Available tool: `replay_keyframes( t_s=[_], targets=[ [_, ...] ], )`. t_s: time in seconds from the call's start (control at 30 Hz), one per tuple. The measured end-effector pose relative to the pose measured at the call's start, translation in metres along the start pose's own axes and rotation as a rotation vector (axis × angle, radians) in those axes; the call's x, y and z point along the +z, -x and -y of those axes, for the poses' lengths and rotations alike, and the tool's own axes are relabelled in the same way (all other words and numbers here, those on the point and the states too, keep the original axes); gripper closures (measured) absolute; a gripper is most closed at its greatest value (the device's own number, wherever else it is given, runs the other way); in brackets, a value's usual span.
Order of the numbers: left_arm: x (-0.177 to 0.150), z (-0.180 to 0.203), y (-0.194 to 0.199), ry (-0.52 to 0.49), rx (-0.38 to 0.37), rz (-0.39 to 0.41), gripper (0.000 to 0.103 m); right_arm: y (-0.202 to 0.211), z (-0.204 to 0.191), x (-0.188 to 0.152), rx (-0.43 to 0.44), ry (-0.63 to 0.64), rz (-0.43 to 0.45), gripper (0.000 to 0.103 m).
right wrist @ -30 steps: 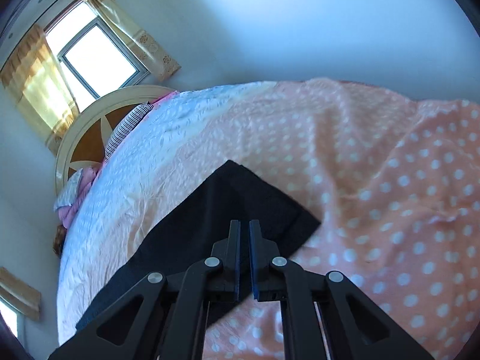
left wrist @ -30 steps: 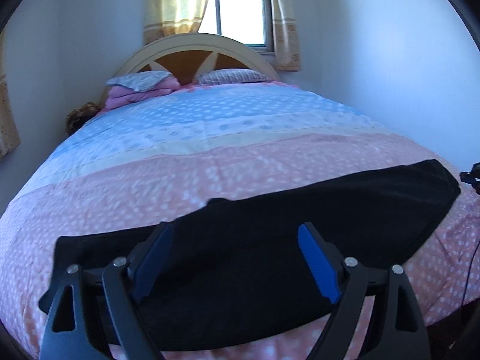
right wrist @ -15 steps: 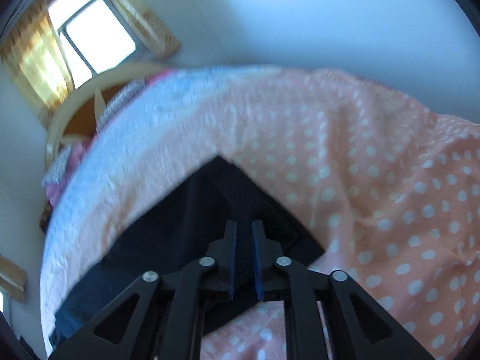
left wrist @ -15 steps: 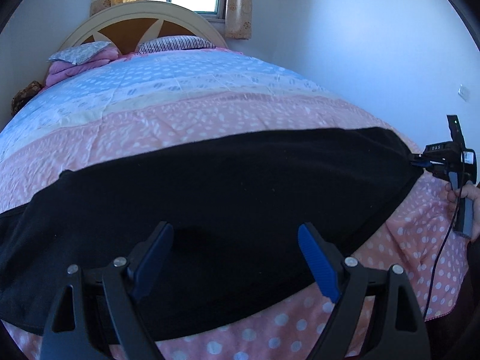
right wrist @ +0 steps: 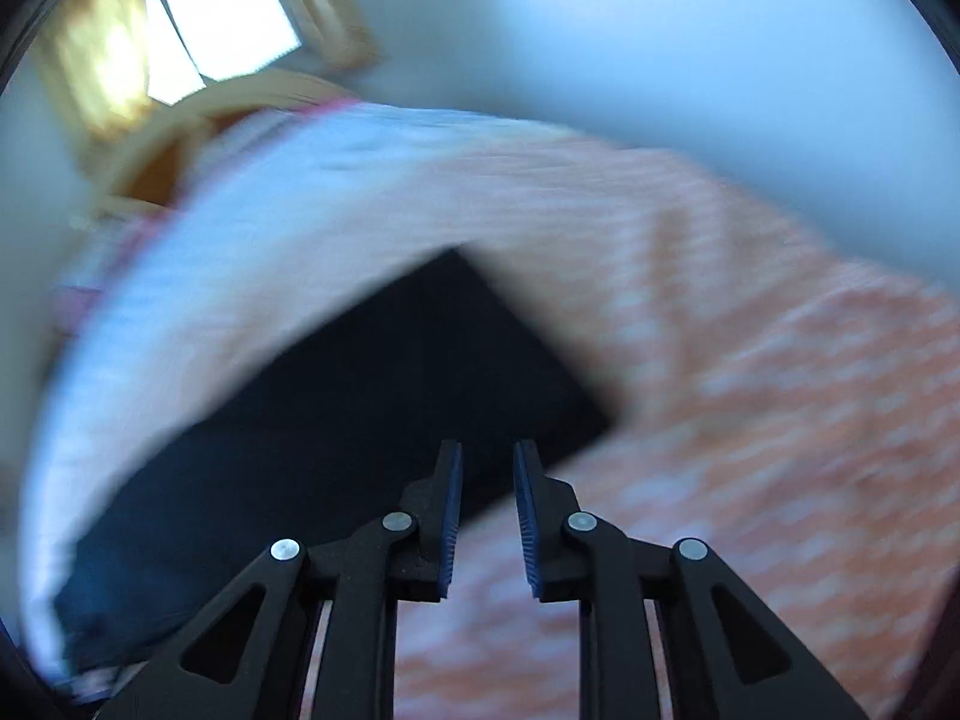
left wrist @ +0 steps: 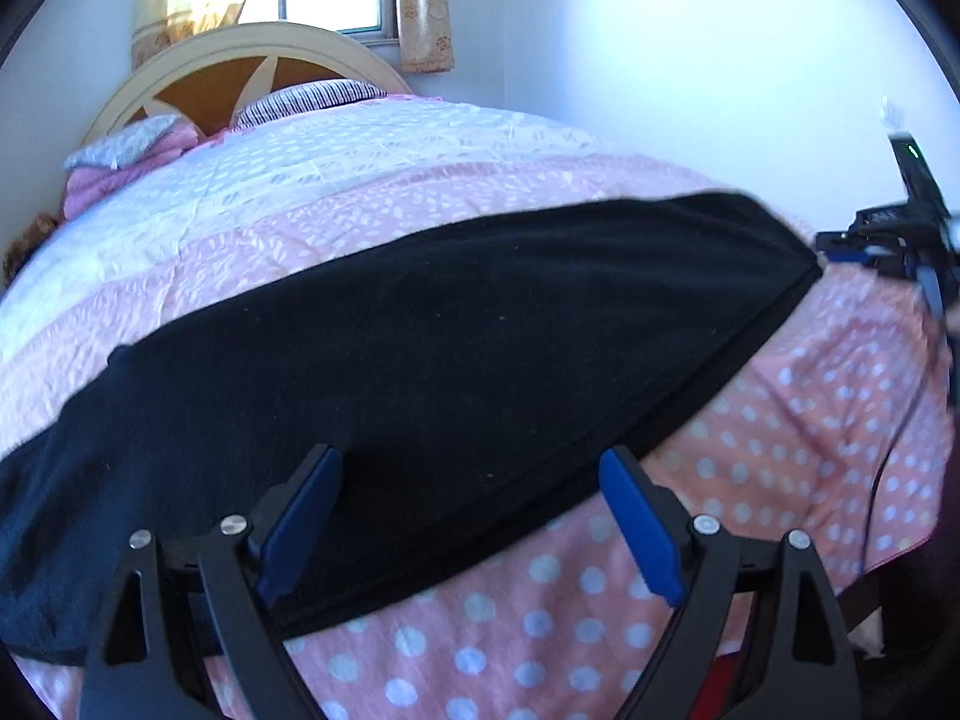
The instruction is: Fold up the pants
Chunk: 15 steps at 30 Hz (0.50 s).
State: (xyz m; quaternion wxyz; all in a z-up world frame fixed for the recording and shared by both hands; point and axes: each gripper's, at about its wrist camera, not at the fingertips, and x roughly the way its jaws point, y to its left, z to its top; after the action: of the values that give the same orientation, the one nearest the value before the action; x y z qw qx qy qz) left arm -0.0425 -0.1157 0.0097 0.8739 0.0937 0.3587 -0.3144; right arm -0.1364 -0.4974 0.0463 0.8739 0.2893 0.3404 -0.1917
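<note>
Right gripper (right wrist: 486, 468) opening, empty, above flat black pants (left wrist: 420, 348).

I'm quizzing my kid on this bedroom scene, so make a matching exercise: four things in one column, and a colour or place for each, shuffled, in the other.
Things:
1. pants
2. striped pillow
3. curtain
4. left tool

Descriptions:
A. blue pads, wide open
B. beside the window
C. black, spread on the bedspread
D. against the headboard

Pairs: 1-C, 2-D, 3-B, 4-A
</note>
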Motion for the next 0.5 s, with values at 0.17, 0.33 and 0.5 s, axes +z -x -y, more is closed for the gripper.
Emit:
replay_keyframes(
  t_s=[0.17, 0.33, 0.5],
  targets=[
    [0.006, -0.007, 0.009, 0.089, -0.041, 0.05, 0.013, -0.002, -0.045, -0.054, 0.488, -0.125, -0.079, 0.036],
    [0.001, -0.013, 0.011, 0.122, -0.027, 0.05, 0.013, -0.028, -0.055, -0.077, 0.363, -0.147, -0.123, 0.036],
    [-0.002, -0.025, 0.004, 0.198, -0.062, 0.018, 0.013, -0.029, -0.064, -0.076, 0.317, -0.09, -0.05, 0.046]
  ],
)
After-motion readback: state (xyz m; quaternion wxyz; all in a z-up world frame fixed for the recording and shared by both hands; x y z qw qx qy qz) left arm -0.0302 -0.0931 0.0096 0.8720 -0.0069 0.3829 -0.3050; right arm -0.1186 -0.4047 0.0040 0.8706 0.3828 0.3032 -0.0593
